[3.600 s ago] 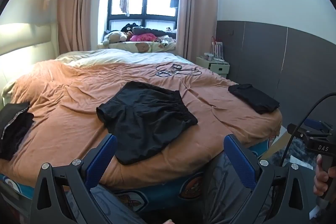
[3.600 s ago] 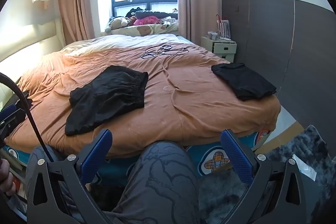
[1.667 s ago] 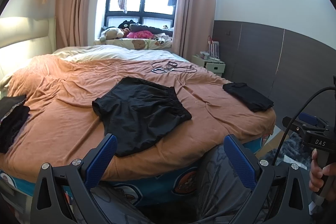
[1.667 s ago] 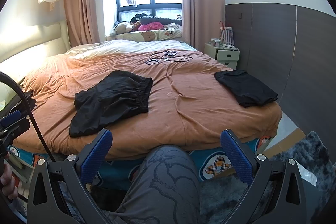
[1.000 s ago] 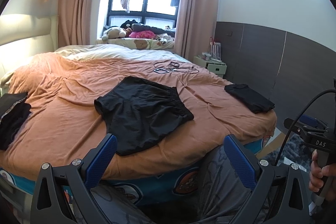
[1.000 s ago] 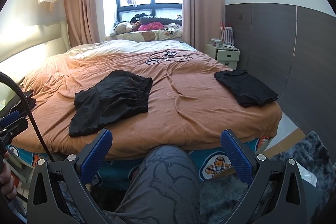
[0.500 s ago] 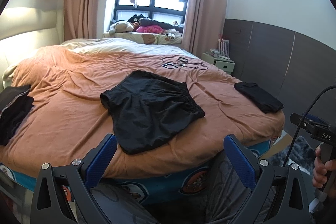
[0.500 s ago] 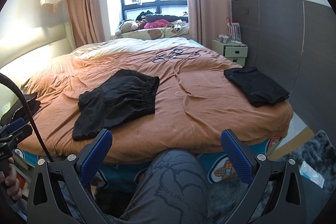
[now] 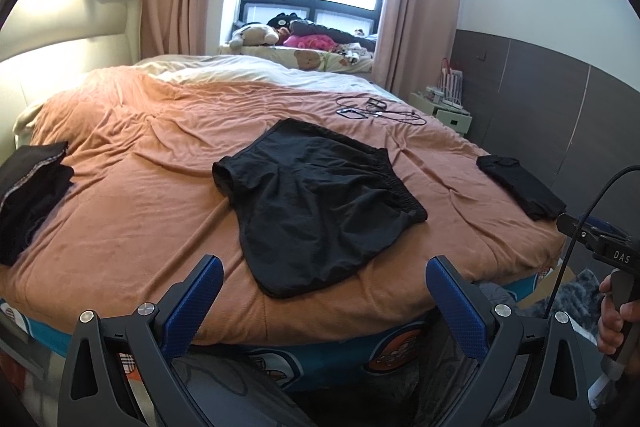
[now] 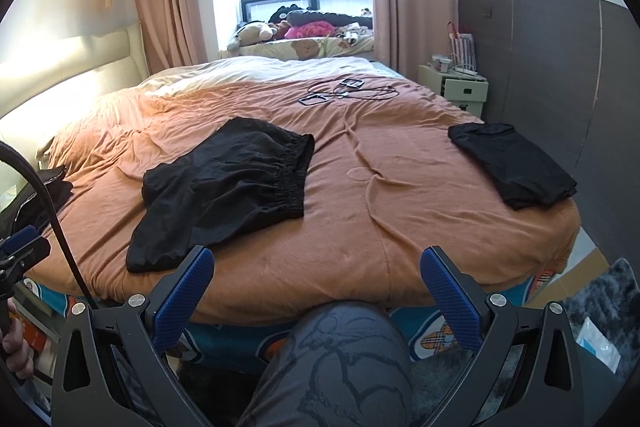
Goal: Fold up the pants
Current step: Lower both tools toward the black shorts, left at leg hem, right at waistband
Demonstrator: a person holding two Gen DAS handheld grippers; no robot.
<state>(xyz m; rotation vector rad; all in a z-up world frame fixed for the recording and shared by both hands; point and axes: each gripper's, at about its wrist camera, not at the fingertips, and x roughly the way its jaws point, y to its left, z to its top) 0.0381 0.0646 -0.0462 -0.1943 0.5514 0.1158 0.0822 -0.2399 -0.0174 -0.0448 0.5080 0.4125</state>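
Observation:
A pair of black shorts [image 9: 316, 203] [image 10: 224, 187] lies spread flat near the front of the bed with the orange blanket [image 9: 140, 187] [image 10: 380, 187], elastic waistband toward the right. My left gripper [image 9: 322, 299] hangs open just short of the bed's front edge, below the shorts' lower leg hem, nothing between its blue pads. My right gripper [image 10: 316, 291] is open too, in front of the bed edge and to the right of the shorts, above the person's knee [image 10: 340, 359].
A folded black garment [image 9: 520, 191] [image 10: 512, 163] sits at the bed's right edge; another dark pile [image 9: 28, 195] lies at the left edge. Cables and phones [image 10: 344, 91] rest farther back. A nightstand [image 10: 460, 85] stands right of the bed.
Both grippers have moved closer to the bed and the shorts, which now look larger in both views. Both stay open and the shorts lie as before.

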